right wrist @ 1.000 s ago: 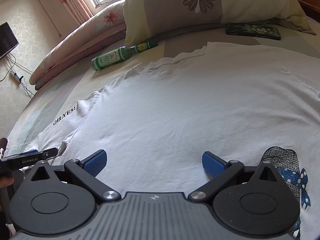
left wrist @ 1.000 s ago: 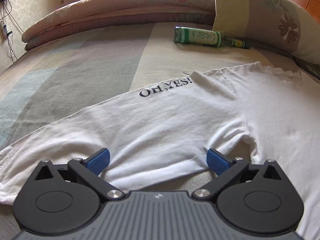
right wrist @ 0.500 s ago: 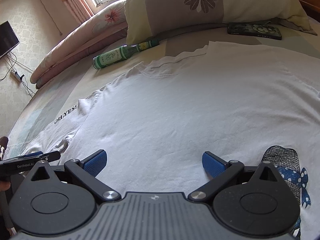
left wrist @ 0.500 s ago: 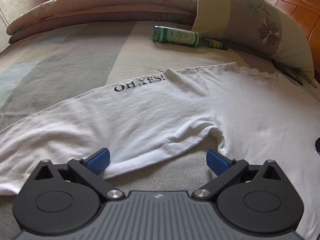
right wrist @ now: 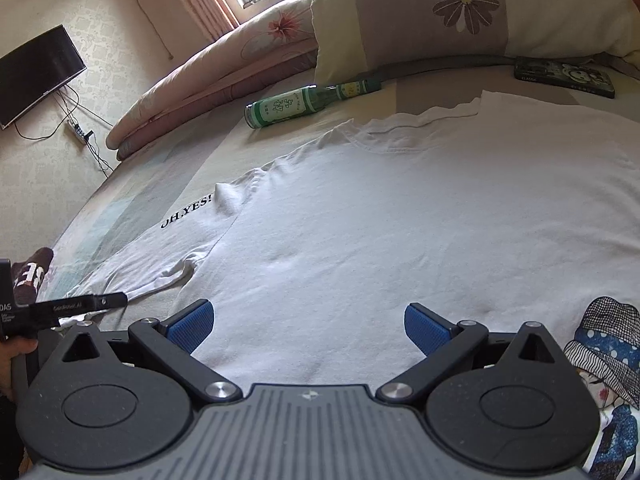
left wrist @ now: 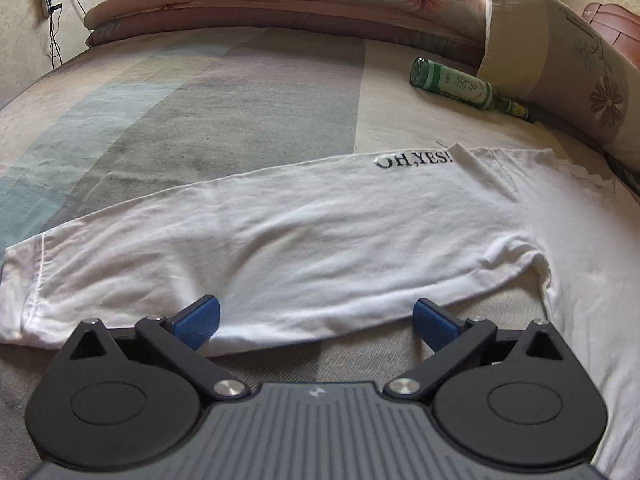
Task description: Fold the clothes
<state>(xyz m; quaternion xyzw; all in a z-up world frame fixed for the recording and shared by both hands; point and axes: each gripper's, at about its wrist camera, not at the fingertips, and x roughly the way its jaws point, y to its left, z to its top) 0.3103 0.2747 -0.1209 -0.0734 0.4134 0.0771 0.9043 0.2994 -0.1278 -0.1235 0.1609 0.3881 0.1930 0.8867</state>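
Lying beyond the white shirt, a green bottle touches the pillow.

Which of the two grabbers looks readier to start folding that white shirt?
Probably the left gripper: its open jaws straddle the sleeve's lower edge. The right gripper hovers open over the shirt's flat middle, no edge between its fingers.

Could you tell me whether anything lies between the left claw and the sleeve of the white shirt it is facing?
Nothing visible does. The left claw is open right at the near edge of the sleeve, with only bedsheet beneath it. The green bottle lies well beyond the sleeve, by the pillow.
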